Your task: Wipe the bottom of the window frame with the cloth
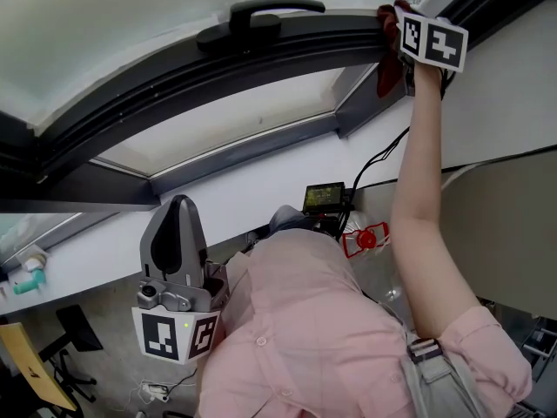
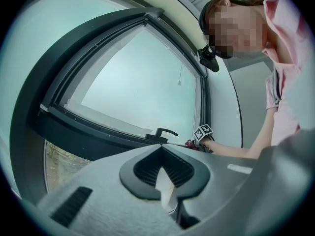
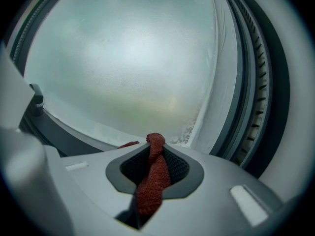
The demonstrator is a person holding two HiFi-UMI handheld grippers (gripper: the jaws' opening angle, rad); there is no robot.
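Two claws: one in each hand, well apart in the head view.
Right claw (image 3: 156, 147): jaws closed on the cloth (image 3: 151, 181), which fills the gap between them.
Right claw position: upper right of the head view, arm stretched up, marker cube (image 1: 432, 42) just beside the frame (image 1: 261, 55).
Cloth: red, knitted, bunched into a strip. In the right gripper view its tip pokes out past the jaw tips at lower centre.
Cloth position: upper right of the head view, a fold hanging down against the frame corner just left of the cube.
Cloth aim: in the right gripper view the tip points at the lower edge of the glass (image 3: 123, 58), near the corner where whitish residue (image 3: 189, 127) lies along the seal. Contact cannot be confirmed.
Left claw (image 1: 179, 203): jaws together at the tips, holding nothing.
Left claw position: lower left of the head view, in front of the pink shirt (image 1: 305, 338), tips pointing toward the sill (image 1: 244, 185).
Frame: dark, curved by the lens, crossing the top of the head view.
Handle (image 1: 261, 16): black, top centre of the head view, lying level on the frame.
Glass: frosted, pale.
Sill: white, across the middle of the head view.
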